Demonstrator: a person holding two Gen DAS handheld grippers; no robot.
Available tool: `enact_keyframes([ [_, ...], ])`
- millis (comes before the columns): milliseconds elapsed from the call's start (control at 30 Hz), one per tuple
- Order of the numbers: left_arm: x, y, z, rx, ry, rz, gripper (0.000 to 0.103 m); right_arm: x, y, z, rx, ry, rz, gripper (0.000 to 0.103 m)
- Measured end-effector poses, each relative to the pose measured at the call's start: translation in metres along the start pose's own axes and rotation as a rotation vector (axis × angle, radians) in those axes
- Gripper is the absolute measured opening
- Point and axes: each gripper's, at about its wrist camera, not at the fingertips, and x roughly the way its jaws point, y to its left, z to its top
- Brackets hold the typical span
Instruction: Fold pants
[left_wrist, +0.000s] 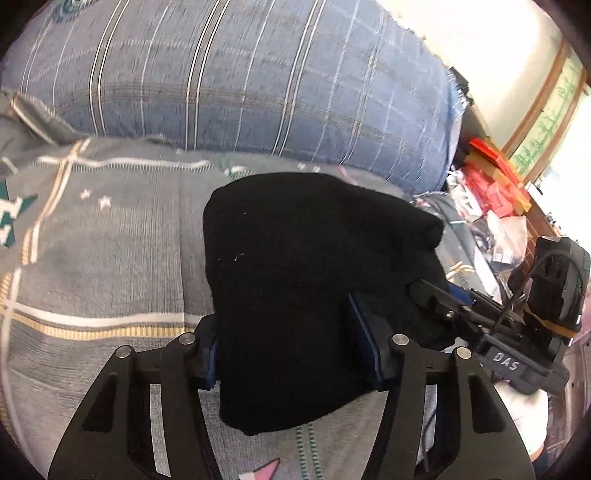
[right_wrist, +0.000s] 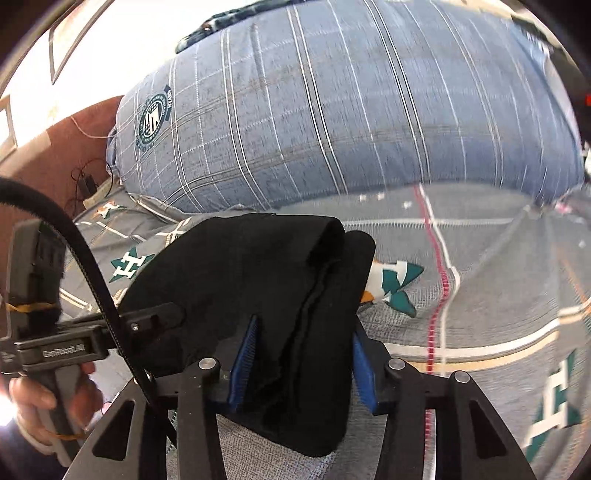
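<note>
The black pants lie folded in a thick bundle on the grey patterned bedsheet. My left gripper has its blue-padded jaws wide, one on each side of the bundle's near end. In the right wrist view the same pants fill the middle, and my right gripper also straddles the bundle with its jaws wide. The right gripper also shows in the left wrist view, its tip against the pants' right side. The left gripper shows in the right wrist view, touching the pants' left side.
A big blue plaid duvet is heaped behind the pants, seen also in the right wrist view. Red boxes and plastic bags clutter the far right. A hand holds the left gripper's handle.
</note>
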Motion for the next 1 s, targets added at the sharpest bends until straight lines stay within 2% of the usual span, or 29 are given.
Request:
enact_keyframes([
  [300,-0.031,-0.014,0.015,0.035,-0.083,-0.023,0.057,-0.017,0.018,0.020,-0.066,-0.051,-0.078,0.046],
  [500,-0.048,-0.032,0.021,0.073,-0.121,-0.065,0.057,-0.046,0.021,0.021,-0.069,-0.119,-0.089,0.046],
  [667,-0.057,-0.044,0.024,0.109,-0.140,-0.064,0.057,-0.054,0.018,0.030,-0.039,-0.144,-0.025,0.046],
  [767,-0.053,-0.035,0.032,0.114,-0.136,-0.040,0.057,-0.044,0.023,0.042,-0.065,-0.138,-0.021,0.046],
  [867,-0.038,-0.012,0.046,0.077,-0.112,0.001,0.057,-0.024,0.025,0.054,-0.047,-0.148,0.022,0.046],
  [1000,-0.014,0.023,0.059,0.041,-0.093,0.073,0.057,0.021,0.030,0.068,-0.034,-0.112,0.066,0.046],
])
